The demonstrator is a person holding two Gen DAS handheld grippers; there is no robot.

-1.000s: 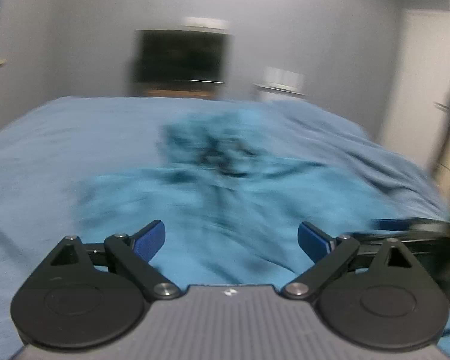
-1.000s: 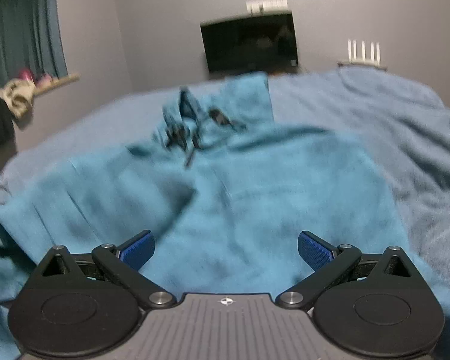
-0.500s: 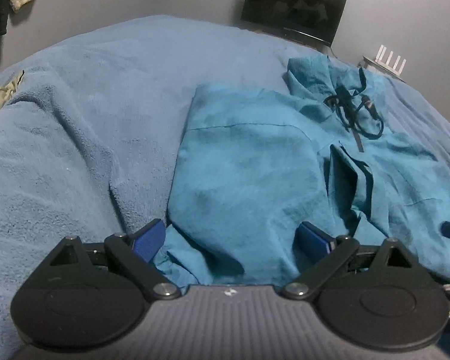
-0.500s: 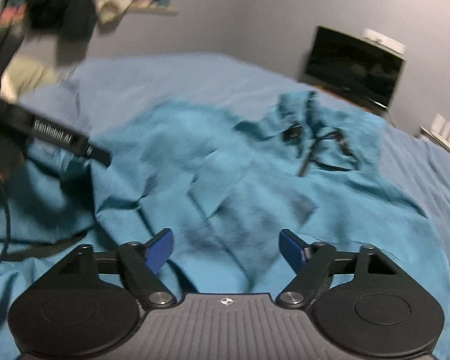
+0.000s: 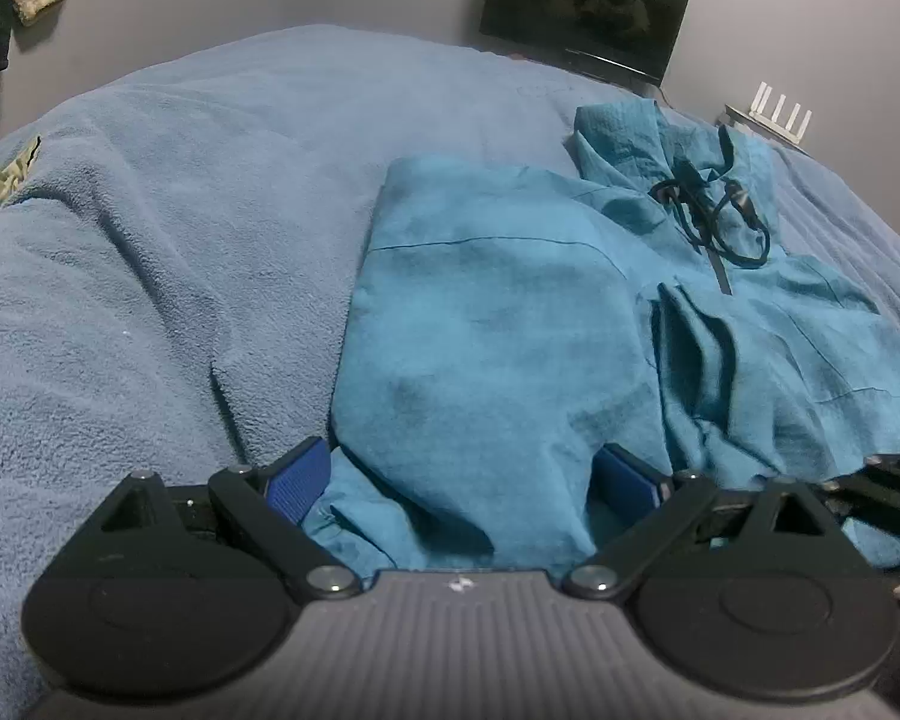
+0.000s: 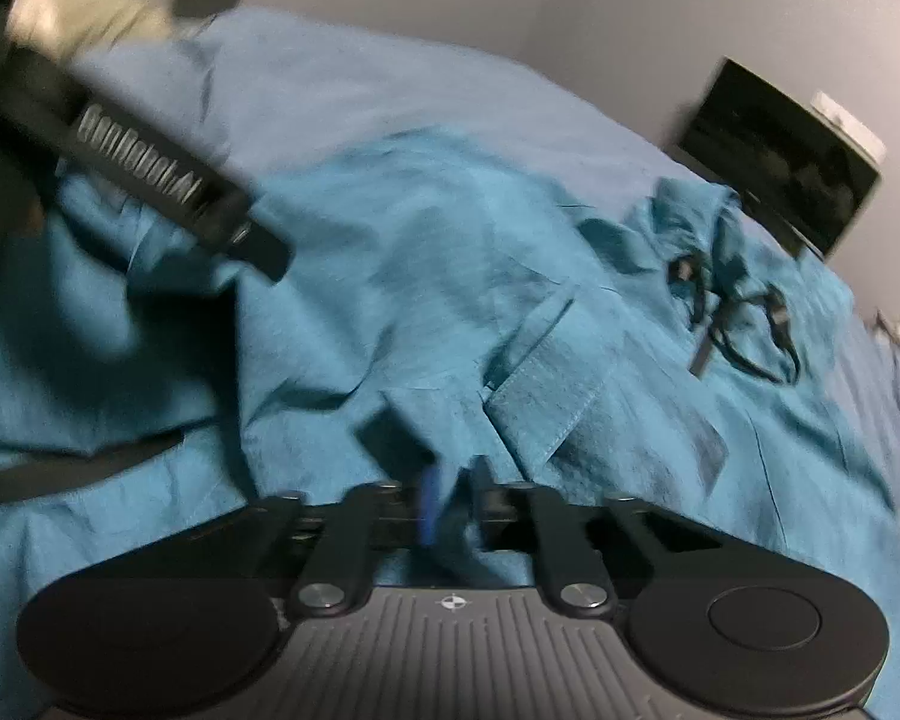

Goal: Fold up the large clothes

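Both claws sit low over the teal hoodie (image 5: 498,324), which lies spread on the blue blanket (image 5: 168,228) covering the bed. My left claw (image 5: 462,477) has its jaws spread wide, one blue pad (image 5: 297,477) at the hoodie's near left edge and the other resting on the cloth, with a rumpled bit of the hem bunched loosely between them; I see nothing pinched there. My right claw (image 6: 450,504) has its jaws drawn together on a fold of the hoodie's near cloth, though that view is smeared and I can only make out one blue pad (image 6: 431,504) pressed against the fabric.

Just beyond the right claw, a loose flap of the hoodie (image 6: 540,402) lies turned over on the body. Left of it, the dark body of the left claw crosses the cloth at a slant.

From the left wrist, the hoodie's left side is folded in over the body, leaving a straight edge along the blanket. Farther up the hoodie, the black drawstring (image 5: 714,222) loops over the chest, and the hood (image 5: 624,138) lies crumpled beyond it.

Past the hoodie, against the grey wall, stands a dark screen (image 5: 582,18), and to the right of it a white router (image 5: 780,117) with upright antennas.
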